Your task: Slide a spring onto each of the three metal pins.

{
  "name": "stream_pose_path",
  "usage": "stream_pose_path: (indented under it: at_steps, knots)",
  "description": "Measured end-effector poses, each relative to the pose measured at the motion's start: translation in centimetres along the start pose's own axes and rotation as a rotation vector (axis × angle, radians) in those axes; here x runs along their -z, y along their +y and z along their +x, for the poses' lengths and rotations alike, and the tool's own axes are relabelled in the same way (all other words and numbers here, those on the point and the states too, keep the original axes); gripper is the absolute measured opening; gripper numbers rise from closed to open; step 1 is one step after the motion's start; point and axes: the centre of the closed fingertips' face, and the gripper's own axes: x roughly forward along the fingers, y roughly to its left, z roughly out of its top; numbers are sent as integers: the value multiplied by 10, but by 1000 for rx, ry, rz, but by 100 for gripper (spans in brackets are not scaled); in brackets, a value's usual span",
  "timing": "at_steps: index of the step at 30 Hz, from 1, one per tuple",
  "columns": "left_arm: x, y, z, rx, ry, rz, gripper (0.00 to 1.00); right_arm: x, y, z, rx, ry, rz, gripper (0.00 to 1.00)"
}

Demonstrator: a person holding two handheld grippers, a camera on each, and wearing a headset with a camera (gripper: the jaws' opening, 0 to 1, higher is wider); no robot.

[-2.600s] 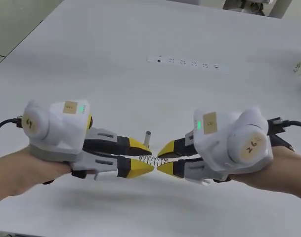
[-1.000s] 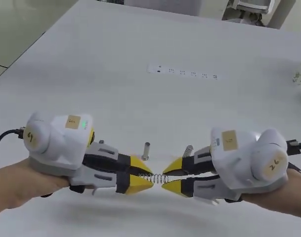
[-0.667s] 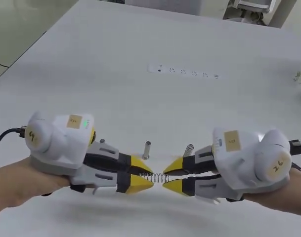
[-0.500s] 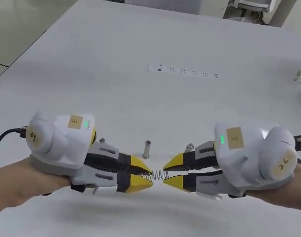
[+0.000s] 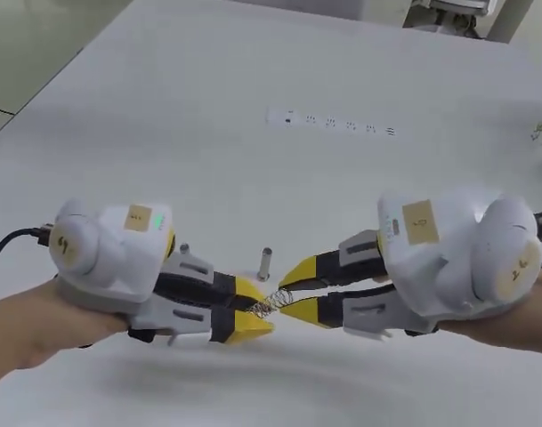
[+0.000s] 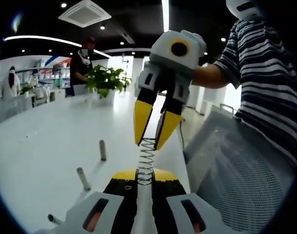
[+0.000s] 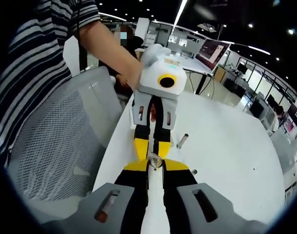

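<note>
A thin steel spring (image 5: 269, 303) spans the gap between the two grippers just above the white table. My left gripper (image 5: 257, 318) is shut on its near end, and in the left gripper view the spring (image 6: 147, 161) rises straight out of my left gripper (image 6: 138, 176). My right gripper (image 5: 286, 295) comes in from the right, its yellow tips closed around the other end. In the right gripper view the spring (image 7: 154, 159) shows end-on at my right gripper (image 7: 153, 166). One metal pin (image 5: 265, 263) stands just behind the tips. Three pins (image 6: 103, 149) appear in the left gripper view.
A white power strip (image 5: 331, 122) lies flat farther back on the table (image 5: 164, 116). A potted plant (image 6: 107, 80) and people stand far behind. A mesh chair (image 7: 65, 146) sits at the table's near side. A black cable (image 5: 8, 242) trails from the left gripper.
The right gripper has moved left and risen, tilting toward the left one. The spring is now shorter and slanted. The pin that stood by the right jaws is now covered.
</note>
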Motion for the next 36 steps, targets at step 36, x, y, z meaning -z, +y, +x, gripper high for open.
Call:
stream_pose_path:
  at_steps: [36]
  knots:
    - [-13,2,0,-23,-32,-18,4,-26,-6,3,40,-105,9,7]
